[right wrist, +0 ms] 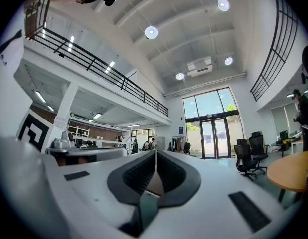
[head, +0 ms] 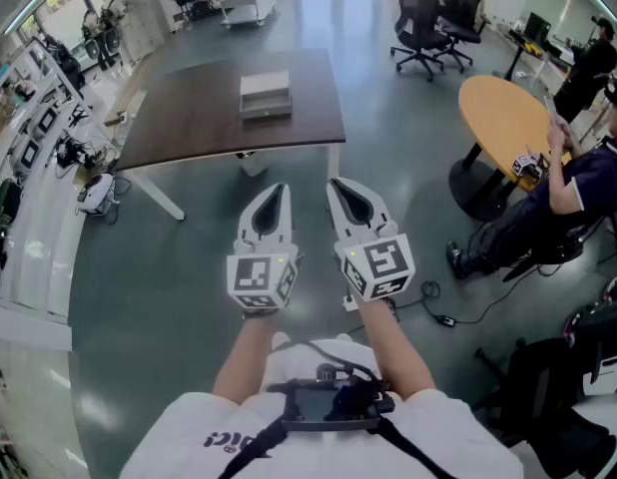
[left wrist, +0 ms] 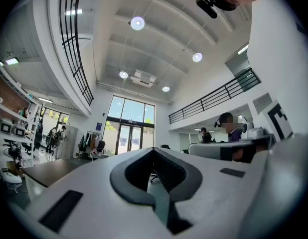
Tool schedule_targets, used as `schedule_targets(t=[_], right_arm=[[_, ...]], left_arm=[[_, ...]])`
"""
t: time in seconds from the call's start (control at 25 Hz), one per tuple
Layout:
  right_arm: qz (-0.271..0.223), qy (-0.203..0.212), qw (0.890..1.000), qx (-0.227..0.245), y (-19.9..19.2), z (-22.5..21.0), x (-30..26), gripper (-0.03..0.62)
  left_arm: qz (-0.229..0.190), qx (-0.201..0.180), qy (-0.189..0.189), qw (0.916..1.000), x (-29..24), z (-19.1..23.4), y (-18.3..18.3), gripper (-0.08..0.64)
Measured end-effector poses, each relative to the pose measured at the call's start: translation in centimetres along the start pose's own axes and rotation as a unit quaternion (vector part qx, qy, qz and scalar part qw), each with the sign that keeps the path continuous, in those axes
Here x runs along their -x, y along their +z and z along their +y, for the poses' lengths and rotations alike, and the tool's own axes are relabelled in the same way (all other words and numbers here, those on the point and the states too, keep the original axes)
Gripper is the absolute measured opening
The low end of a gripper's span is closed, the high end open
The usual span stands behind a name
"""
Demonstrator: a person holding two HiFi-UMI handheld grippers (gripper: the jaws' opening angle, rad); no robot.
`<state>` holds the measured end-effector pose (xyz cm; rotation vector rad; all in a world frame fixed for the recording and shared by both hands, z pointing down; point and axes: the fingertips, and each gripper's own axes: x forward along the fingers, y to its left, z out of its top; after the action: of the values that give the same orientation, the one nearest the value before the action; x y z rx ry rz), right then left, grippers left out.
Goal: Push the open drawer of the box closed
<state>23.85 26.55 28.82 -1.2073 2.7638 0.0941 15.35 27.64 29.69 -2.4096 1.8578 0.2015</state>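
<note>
A small white-grey box (head: 266, 95) sits on the dark brown table (head: 189, 118), far ahead of me; its lower front part juts slightly toward me, though the drawer is too small to make out clearly. My left gripper (head: 280, 189) and right gripper (head: 337, 183) are held side by side close to my body, over the floor and well short of the table. Both point forward, jaws shut with nothing between them. In the left gripper view the left gripper (left wrist: 153, 150) aims across the hall, and the right gripper (right wrist: 156, 152) does the same in its own view. The box shows in neither gripper view.
A round wooden table (head: 508, 118) stands at the right, with a seated person (head: 578, 183) beside it. Black office chairs (head: 433, 18) stand at the back right. Shelves with equipment (head: 29, 158) line the left wall. Cables (head: 438, 312) lie on the floor to my right.
</note>
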Motion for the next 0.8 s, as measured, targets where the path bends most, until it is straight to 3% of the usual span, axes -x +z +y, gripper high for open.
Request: schedule_targets(t=[0.24, 0.44, 0.64, 0.8], right_arm=[[0.003, 0.01, 1.0, -0.003, -0.3, -2.1, 2.8, 0.005], [0.01, 0.007, 0.999, -0.033, -1.8, -3.8, 4.5, 0.005], [0.014, 0.014, 0.999, -0.041, -2.7, -4.1, 4.3, 0.005], [0.005, 0.004, 1.0, -0.03, -2.3, -3.5, 3.0, 0.005]], left_arm=[[0.006, 0.001, 0.015, 0.9999, 0.0, -3.1, -0.8, 0.009], [0.02, -0.007, 0.024, 0.9995, 0.3, -5.1, -1.9, 0.009], [0.029, -0.005, 0.029, 0.9992, 0.3, -4.8, -2.9, 0.009], [0.026, -0.003, 0.012, 0.9996, -0.8, -3.3, -2.9, 0.009]])
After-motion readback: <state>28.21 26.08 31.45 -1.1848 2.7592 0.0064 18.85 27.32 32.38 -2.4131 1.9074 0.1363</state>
